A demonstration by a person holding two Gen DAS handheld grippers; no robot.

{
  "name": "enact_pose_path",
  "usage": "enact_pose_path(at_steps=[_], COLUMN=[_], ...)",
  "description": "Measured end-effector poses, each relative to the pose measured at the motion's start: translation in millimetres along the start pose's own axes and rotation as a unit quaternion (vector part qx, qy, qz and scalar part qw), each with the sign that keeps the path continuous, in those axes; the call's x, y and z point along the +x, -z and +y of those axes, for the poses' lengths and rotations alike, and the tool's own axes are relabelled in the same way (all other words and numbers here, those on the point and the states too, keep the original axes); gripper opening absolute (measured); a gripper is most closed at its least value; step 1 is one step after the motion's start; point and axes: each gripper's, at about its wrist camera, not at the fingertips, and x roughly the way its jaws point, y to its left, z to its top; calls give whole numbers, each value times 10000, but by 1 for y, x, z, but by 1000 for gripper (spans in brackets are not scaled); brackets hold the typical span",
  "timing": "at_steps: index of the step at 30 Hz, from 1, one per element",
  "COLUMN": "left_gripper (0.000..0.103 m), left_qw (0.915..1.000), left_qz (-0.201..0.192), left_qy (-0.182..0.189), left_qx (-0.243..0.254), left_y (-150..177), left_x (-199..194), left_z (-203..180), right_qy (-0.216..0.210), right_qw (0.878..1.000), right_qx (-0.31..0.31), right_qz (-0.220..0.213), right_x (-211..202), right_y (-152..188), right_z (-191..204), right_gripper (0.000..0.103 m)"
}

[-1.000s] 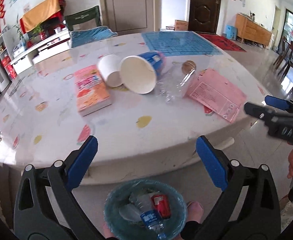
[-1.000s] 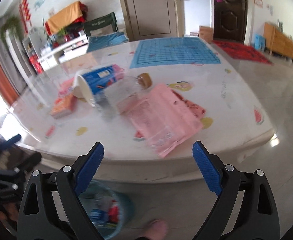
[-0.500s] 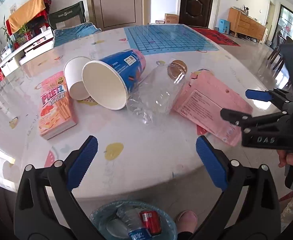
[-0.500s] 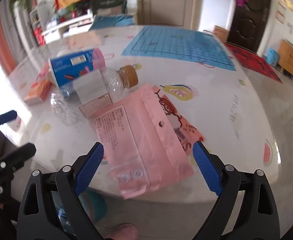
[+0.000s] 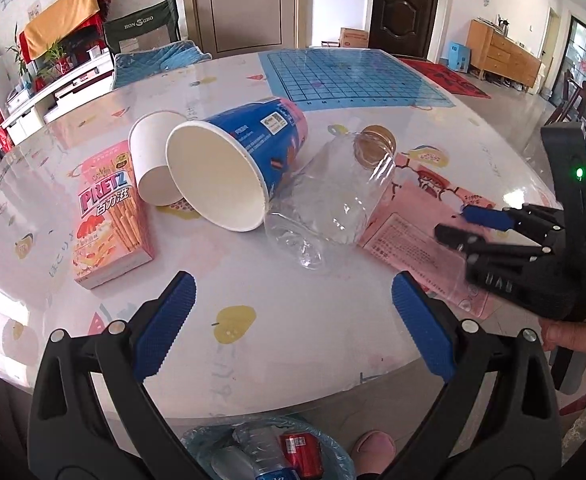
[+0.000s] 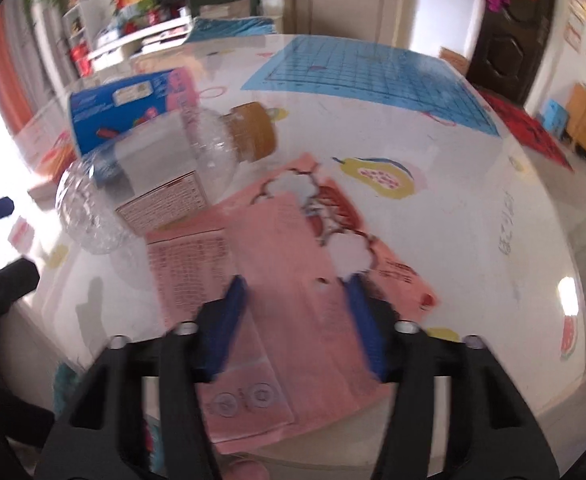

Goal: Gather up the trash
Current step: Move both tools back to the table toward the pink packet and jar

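1. The right gripper (image 6: 297, 304) tilts steeply down over the near edge of the counter (image 5: 277, 292). Its jaws have just been closing, and the pink packet (image 6: 289, 288) lies between the blue pads; the blur hides whether they press on it.
2. The left gripper (image 5: 289, 316) hangs above the counter's near edge, jaws wide with nothing between them.
3. The pink packet lies flat at the counter's near right edge, its corner just under a clear plastic bottle (image 5: 333, 204) lying on its side.
4. Only the left wrist view shows the person's hand (image 5: 585, 344) holding the right gripper, a Pretz box (image 5: 109, 212), a small white cup (image 5: 155, 160) tucked beside a big blue cup (image 5: 233, 168), and the trash bin (image 5: 269, 452) below the counter with a red can inside.
5. Only the right wrist view shows the packet's transparent end with two snap buttons overhanging the edge.
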Motion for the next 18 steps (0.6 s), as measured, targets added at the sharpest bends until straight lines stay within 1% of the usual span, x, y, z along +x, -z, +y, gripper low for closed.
enact_pose_path(at_steps=[1, 2, 3, 10, 14, 16, 17, 18], left_gripper=[96, 96, 96, 96, 96, 96, 96, 96], left_qw=[10000, 10000, 10000, 9999, 9995, 9991, 9988, 9985], left_qz=[-3, -4, -20, -88, -147, -181, -199, -217], left_qy=[-21, -36, -12, -18, -109, -129, -144, -133], left_qx=[12, 21, 28, 88, 256, 365, 433, 478], left_y=[0, -1, -2, -6, -11, -14, -17, -19], left_x=[0, 0, -1, -5, -6, -6, -6, -6], left_z=[0, 0, -1, -6, -11, -14, -16, -18], right_qy=[-51, -92, -157, -496, -764, -791, -808, -858], right_qw=[10000, 9999, 9997, 9983, 9959, 9958, 9958, 9954], right_qx=[68, 122, 146, 304, 477, 450, 427, 409], right_qz=[2, 53, 117, 81, -19, -96, -104, -83], right_x=[-2, -3, -2, -13, -28, -36, -39, -40], right_y=[0, 0, 1, 9, 9, 9, 9, 8], right_z=[-3, -6, -8, -11, -16, -18, -18, -18], right_gripper=[27, 5, 1, 1, 1, 1, 1, 5])
